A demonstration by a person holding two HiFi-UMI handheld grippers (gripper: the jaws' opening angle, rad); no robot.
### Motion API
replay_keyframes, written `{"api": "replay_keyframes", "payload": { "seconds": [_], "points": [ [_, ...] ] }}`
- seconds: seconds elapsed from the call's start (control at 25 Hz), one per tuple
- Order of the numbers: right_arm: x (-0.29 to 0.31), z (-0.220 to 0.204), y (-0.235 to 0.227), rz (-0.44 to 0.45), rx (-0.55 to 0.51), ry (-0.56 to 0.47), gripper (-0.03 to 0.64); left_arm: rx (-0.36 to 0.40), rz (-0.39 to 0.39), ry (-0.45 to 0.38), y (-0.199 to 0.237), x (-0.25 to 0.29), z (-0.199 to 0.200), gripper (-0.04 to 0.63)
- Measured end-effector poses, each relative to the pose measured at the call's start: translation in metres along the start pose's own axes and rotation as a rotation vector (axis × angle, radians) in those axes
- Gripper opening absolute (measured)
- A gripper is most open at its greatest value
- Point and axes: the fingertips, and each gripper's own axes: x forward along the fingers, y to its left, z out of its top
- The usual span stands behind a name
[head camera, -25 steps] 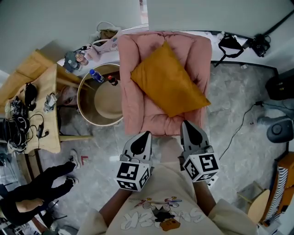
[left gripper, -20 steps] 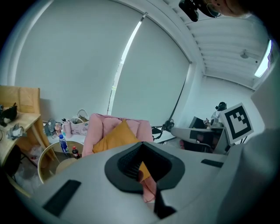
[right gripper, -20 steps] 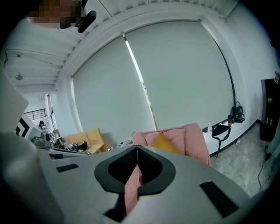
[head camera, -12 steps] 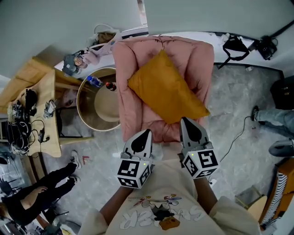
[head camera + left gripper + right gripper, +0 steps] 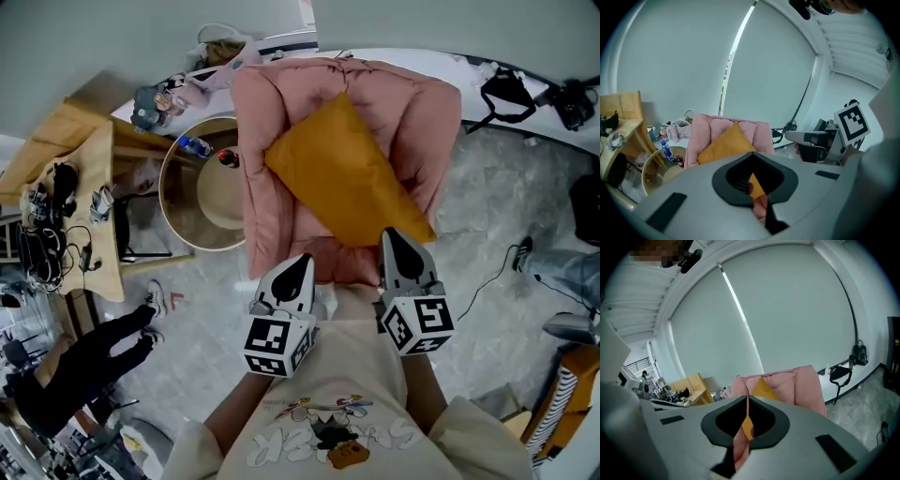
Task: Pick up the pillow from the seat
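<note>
My L gripper (image 5: pixel 298 269) & R gripper (image 5: pixel 399 247) were pressed together, empty. Pillow (image 5: pixel 345 173) lay ahead on seat (image 5: pixel 265 202), diag, corner nearest R gripper.

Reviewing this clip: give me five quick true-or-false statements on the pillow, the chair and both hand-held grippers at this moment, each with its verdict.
1. The pillow lies on the seat of the pink armchair. True.
2. The left hand-held gripper is clamped on the pillow. False: its jaws are together with nothing between them, and the pillow lies beyond them.
3. The right hand-held gripper has its jaws together. True.
4. The pillow is blue. False: it is mustard orange.
5. A round table with a blue bottle at its edge stands beside the armchair. True.
</note>
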Motion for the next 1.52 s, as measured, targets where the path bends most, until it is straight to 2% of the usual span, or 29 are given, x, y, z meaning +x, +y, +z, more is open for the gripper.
{"api": "replay_keyframes", "payload": {
  "seconds": [0.12,0.32,0.56,0.76,0.92,0.96,1.0,1.2,1.32,1.4,1.52],
  "points": [
    [0.009,-0.004,-0.006,0.016,-0.013,0.030,0.023,-0.021,0.006,0.038,0.001,0.009,-0.011,-0.005],
    [0.023,-0.009,-0.020,0.009,-0.034,0.049,0.023,-0.012,0.008,0.058,0.010,0.029,-0.017,-0.005],
    [0.039,-0.018,-0.022,0.010,-0.084,0.097,0.028,-0.060,-0.021,-0.017,0.023,0.047,-0.013,-0.005],
    [0.068,-0.035,-0.015,0.030,-0.110,0.142,0.108,-0.083,-0.008,-0.005,0.049,0.069,-0.027,-0.005],
    [0.077,-0.045,-0.014,0.039,-0.150,0.193,0.134,-0.131,-0.004,0.012,0.056,0.083,-0.048,-0.005],
    [0.080,-0.047,-0.014,0.044,-0.162,0.203,0.141,-0.141,-0.009,0.017,0.058,0.087,-0.053,0.008],
    [0.084,-0.049,-0.014,0.048,-0.173,0.212,0.152,-0.150,-0.015,0.023,0.060,0.091,-0.057,0.048],
    [0.105,-0.059,-0.017,0.056,-0.213,0.251,0.183,-0.189,-0.029,0.047,0.071,0.107,-0.077,0.066],
    [0.116,-0.068,-0.022,0.051,-0.182,0.273,0.218,-0.171,-0.057,0.070,0.071,0.119,-0.086,0.094],
    [0.122,-0.073,-0.027,0.043,-0.155,0.275,0.267,-0.153,-0.080,0.093,0.070,0.130,-0.093,0.159],
    [0.129,-0.082,-0.033,0.031,-0.166,0.291,0.289,-0.154,-0.088,0.112,0.072,0.140,-0.103,0.200]
  ]
}}
